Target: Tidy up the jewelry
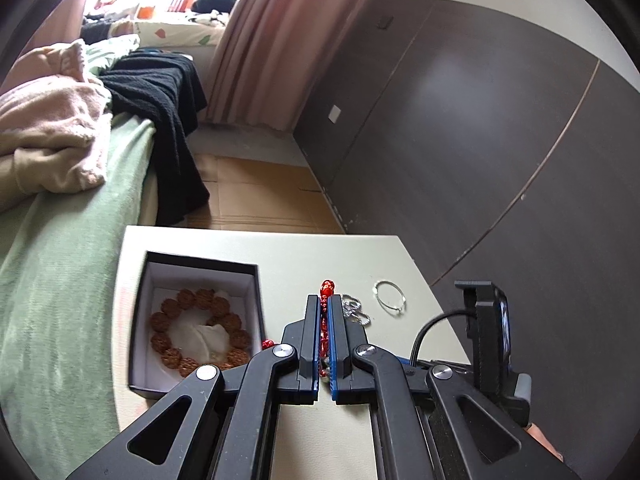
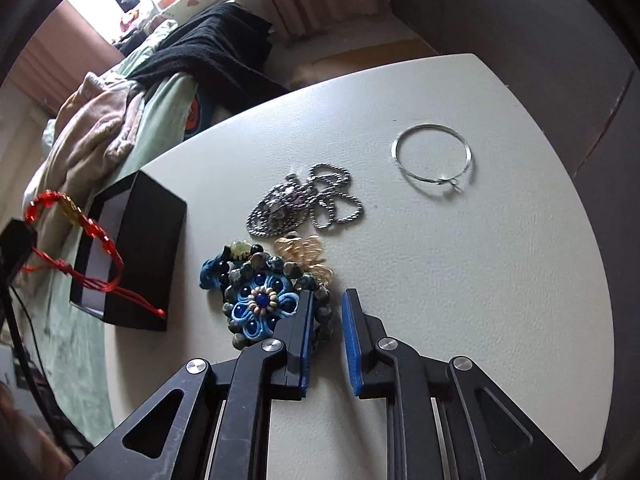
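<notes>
Left gripper (image 1: 325, 304) clamped on the red bracelet (image 2: 74, 216), held off the table; right gripper (image 2: 327, 300) jaws parted, gripping nothing.

Black box (image 1: 256, 280) just left of the left gripper, brown bead bracelet (image 1: 198, 330) lying inside it. Right gripper sits low over the white table (image 2: 480, 280); its left finger overlaps the blue flower piece (image 2: 260, 304), contact unclear from this angle. Gold piece (image 2: 308, 258) just ahead, ball chain (image 2: 308, 204) further ahead, silver hoop (image 2: 434, 156) ahead-right, well apart.
</notes>
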A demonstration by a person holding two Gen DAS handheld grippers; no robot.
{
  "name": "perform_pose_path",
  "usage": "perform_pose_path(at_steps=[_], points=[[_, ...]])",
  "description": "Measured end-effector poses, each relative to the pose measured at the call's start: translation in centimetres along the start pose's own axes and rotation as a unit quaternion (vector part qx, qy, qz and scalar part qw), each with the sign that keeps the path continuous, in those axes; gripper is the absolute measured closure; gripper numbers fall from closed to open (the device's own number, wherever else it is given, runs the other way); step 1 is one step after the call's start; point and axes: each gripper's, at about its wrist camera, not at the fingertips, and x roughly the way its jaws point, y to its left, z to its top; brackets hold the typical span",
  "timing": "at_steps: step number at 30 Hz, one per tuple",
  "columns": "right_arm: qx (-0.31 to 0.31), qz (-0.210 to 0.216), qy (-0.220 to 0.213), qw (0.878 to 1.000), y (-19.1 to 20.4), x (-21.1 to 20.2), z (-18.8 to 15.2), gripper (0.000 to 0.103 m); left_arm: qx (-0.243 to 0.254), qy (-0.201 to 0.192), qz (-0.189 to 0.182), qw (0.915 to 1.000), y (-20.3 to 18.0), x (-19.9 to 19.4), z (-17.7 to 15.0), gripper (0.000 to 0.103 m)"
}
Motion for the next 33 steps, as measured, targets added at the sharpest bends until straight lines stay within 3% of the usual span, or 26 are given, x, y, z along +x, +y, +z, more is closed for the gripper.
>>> perform_pose_path(at_steps=[2, 6, 15, 25, 29, 30, 32, 33], points=[[-0.015, -0.005, -0.003, 1.0, 0.5, 0.0, -0.2, 0.092, -0.004, -0.004, 0.002, 1.0, 0.4, -0.4, 0.0, 0.1], [-0.022, -0.001, -0.007, 1.0, 0.7, -0.1, -0.3, 0.093, -0.01, -0.01, 0.015, 0.9998, 1.1, -1.1, 0.0, 0.1], [-0.014, 0.079, -0.08, 0.994, 0.7, -5.4, -1.0, 0.093, -0.019, -0.026, 0.043, 0.9986, 2.6, -2.3, -0.1, 0.1], [-0.039, 0.133, -0.118, 0.983, 3.6, -7.8, -1.0, 0.093, -0.026, -0.043, 0.066, 0.9965, 3.7, -2.3, 0.5, 0.1], [-0.041, 0.156, -0.13, 0.978, 3.9, -8.4, -0.9, 0.093, -0.037, -0.025, 0.066, 0.9969, 4.4, -1.3, 0.8, 0.099], [-0.041, 0.159, -0.132, 0.978, 4.1, -8.4, -0.7, 0.093, -0.046, -0.013, 0.061, 0.997, 4.9, -0.8, 0.9, 0.098], [-0.041, 0.172, -0.138, 0.975, 4.5, -8.6, -0.4, 0.093, -0.062, 0.004, 0.062, 0.9962, 5.6, -0.2, 0.9, 0.08], [-0.042, 0.177, -0.141, 0.973, 4.7, -8.6, -0.2, 0.093, -0.066, 0.006, 0.062, 0.9959, 5.8, -0.1, 0.9, 0.056]])
